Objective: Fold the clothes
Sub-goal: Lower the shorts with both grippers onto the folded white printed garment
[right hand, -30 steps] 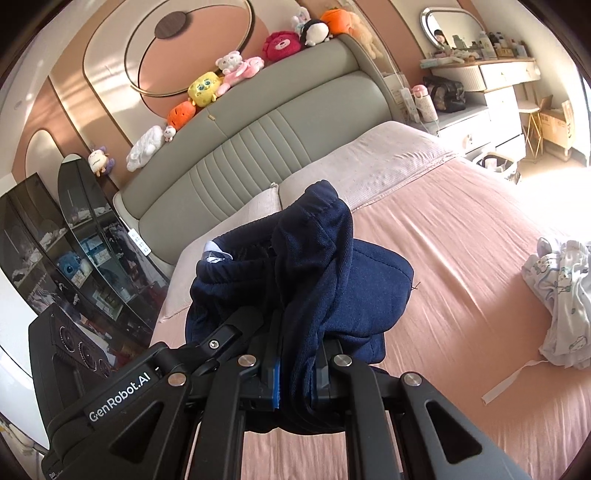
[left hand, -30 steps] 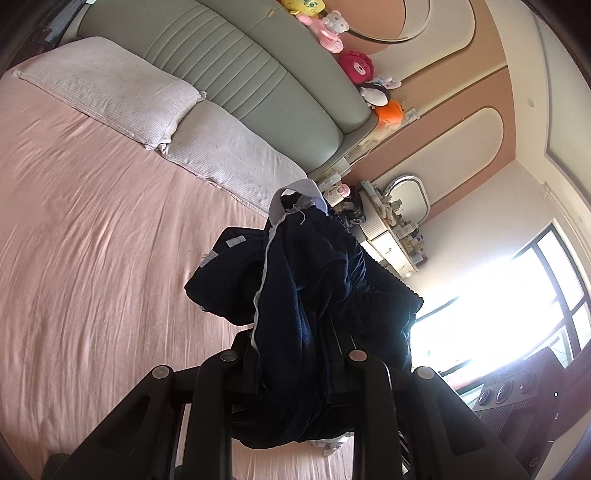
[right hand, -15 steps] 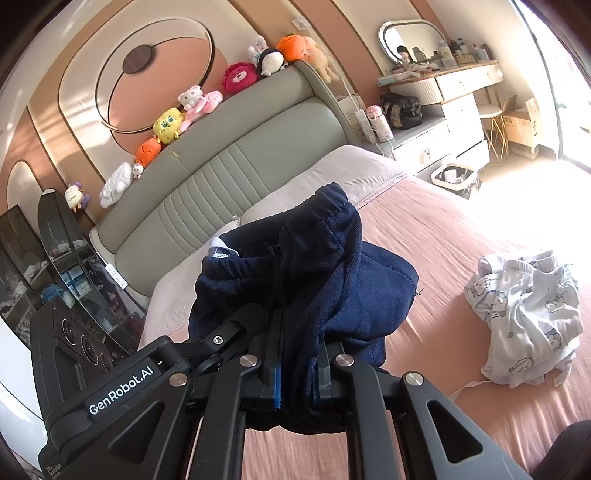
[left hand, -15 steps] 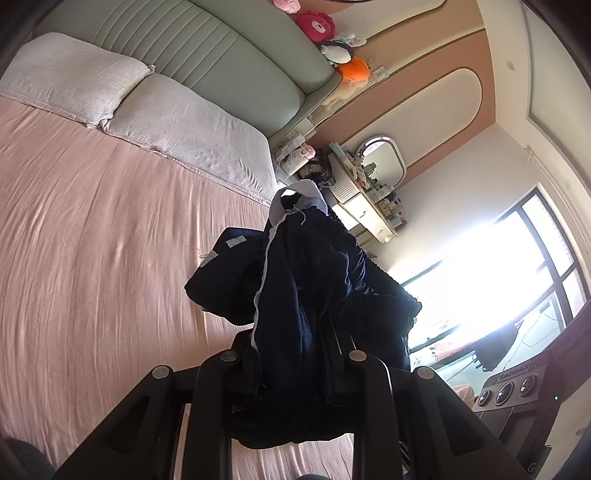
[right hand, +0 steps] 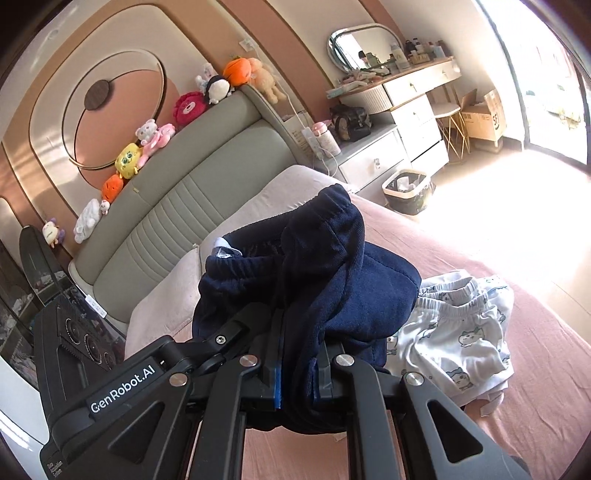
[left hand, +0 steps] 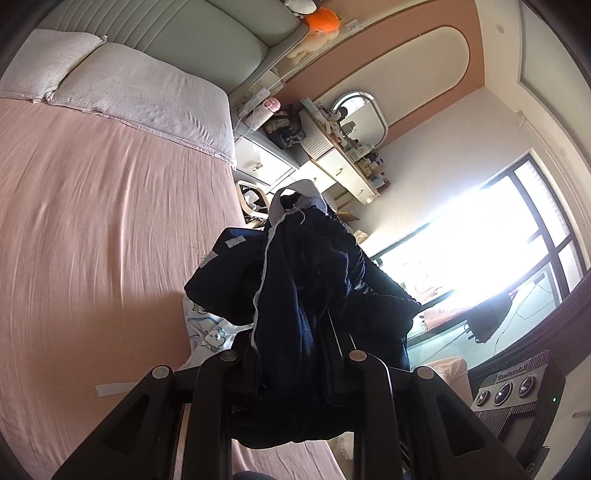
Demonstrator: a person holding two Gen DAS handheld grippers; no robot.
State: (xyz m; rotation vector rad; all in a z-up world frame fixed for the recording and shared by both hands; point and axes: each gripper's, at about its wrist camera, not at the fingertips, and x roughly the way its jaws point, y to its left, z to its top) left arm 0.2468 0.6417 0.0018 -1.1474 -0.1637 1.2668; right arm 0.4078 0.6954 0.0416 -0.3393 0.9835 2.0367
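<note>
Both hand-held grippers, left (left hand: 291, 363) and right (right hand: 295, 363), clamped on bunched navy garment (right hand: 314, 280) at frame centre; wadded cloth risks slipping or landing crumpled on bed (left hand: 92, 221).

Left wrist view: rides the left gripper (left hand: 291, 373), looks forward along its fingers; frame rolled, bed (left hand: 92, 240) left, window (left hand: 517, 229) right.
Right wrist view: rides the right gripper (right hand: 295, 369), faces across the bed (right hand: 461, 258) toward the headboard (right hand: 184, 192) and dresser (right hand: 413, 96).
Nearness: each lens sits close behind the bunched navy garment (left hand: 306, 295) (right hand: 314, 280), which fills mid-frame.
Shared: navy garment, printed white garment (left hand: 207, 332) (right hand: 454, 336), bed, headboard (left hand: 221, 40), dresser (left hand: 332, 162), orange plush (left hand: 321, 18) (right hand: 236, 72).
Cross-sight: each view shows the other gripper's body at its edge.
</note>
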